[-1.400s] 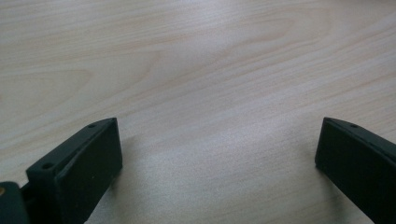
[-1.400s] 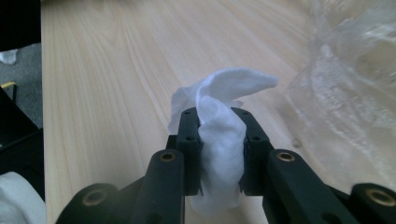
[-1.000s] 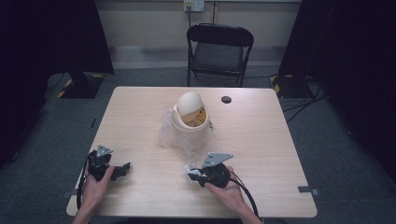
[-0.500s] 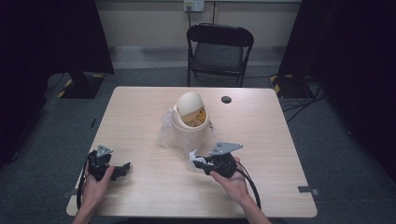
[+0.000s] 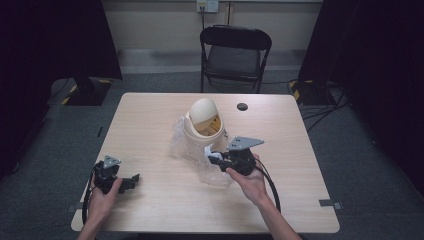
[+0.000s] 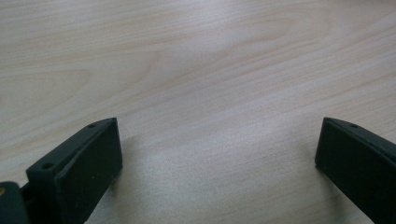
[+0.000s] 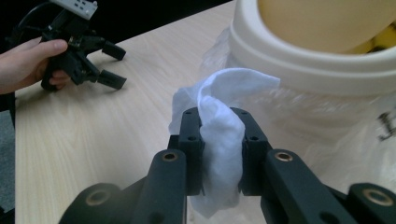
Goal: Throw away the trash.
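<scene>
Right gripper (image 7: 219, 128) fingers pinch a white crumpled tissue (image 7: 219, 140) before the cream swing-lid plastic bin (image 7: 308, 60); left gripper (image 5: 117, 179) fingers spread over the bare wooden worktop (image 6: 196, 70).

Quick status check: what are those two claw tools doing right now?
Right gripper shut on white tissue, beside cream bin. Left gripper open, resting on table. Nothing in the way.

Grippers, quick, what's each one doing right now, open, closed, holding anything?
Left gripper: open, nothing between the jaws, resting on the table.
Right gripper: shut on a white tissue, beside the bin.
</scene>
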### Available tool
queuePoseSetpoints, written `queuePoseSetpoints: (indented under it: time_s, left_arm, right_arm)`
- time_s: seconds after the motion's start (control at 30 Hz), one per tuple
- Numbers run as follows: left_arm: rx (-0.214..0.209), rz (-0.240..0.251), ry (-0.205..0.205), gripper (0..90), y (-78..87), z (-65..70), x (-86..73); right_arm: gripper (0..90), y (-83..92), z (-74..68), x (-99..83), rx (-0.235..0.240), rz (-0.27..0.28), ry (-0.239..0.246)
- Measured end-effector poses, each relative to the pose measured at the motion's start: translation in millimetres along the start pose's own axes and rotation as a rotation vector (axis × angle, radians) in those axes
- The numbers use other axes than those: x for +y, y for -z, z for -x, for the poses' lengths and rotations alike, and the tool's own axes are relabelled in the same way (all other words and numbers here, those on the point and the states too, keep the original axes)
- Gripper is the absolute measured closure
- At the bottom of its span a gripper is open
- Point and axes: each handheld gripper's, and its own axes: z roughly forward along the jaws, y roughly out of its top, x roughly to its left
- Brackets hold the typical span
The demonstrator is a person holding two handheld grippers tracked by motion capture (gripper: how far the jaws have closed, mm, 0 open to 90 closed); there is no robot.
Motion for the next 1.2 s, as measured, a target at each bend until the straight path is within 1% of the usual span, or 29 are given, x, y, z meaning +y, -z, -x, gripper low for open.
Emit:
queuePoseSetpoints:
  time_s: [0.17,0.27,0.43,0.63,0.7,0.87,0.93,1.1,1.2]
  left_arm:
    - [0.0,-0.001,-0.001,0.1,0.1,-0.1,0.0]
    - [0.0,-0.001,-0.001,0.0,0.0,-0.1,0.0]
    - [0.0,0.0,0.0,0.0,0.0,0.0,0.0]
    - [0.0,-0.001,-0.002,0.0,0.1,-0.1,0.0]
    - [0.0,-0.001,-0.001,0.0,0.1,-0.1,0.0]
    - [0.0,-0.001,0.0,0.0,0.1,0.0,0.0]
    - [0.0,-0.001,-0.001,0.0,0.0,0.0,0.0]
    - [0.0,-0.001,-0.001,0.0,0.1,0.0,0.0]
    - [0.0,-0.002,-0.002,0.1,0.2,-0.1,0.0]
  right_arm:
    - [76.8,3.5,7.4,13.0,-0.019,0.019,0.005]
    - [76.8,3.6,12.6,19.5,-0.027,0.033,-0.003]
    - [76.7,1.1,20.5,30.9,-0.037,0.046,-0.006]
    - [76.6,-5.1,30.5,41.5,-0.052,0.046,-0.011]
    - [76.5,-5.9,35.5,44.0,-0.051,0.054,-0.026]
    - [76.4,-12.7,44.5,46.3,-0.067,0.03,-0.028]
    - [76.4,-15.6,47.0,47.5,-0.068,0.029,-0.027]
    - [76.3,-23.5,51.2,50.9,-0.065,0.018,-0.034]
    - [76.2,-27.1,50.9,53.1,-0.064,0.016,-0.029]
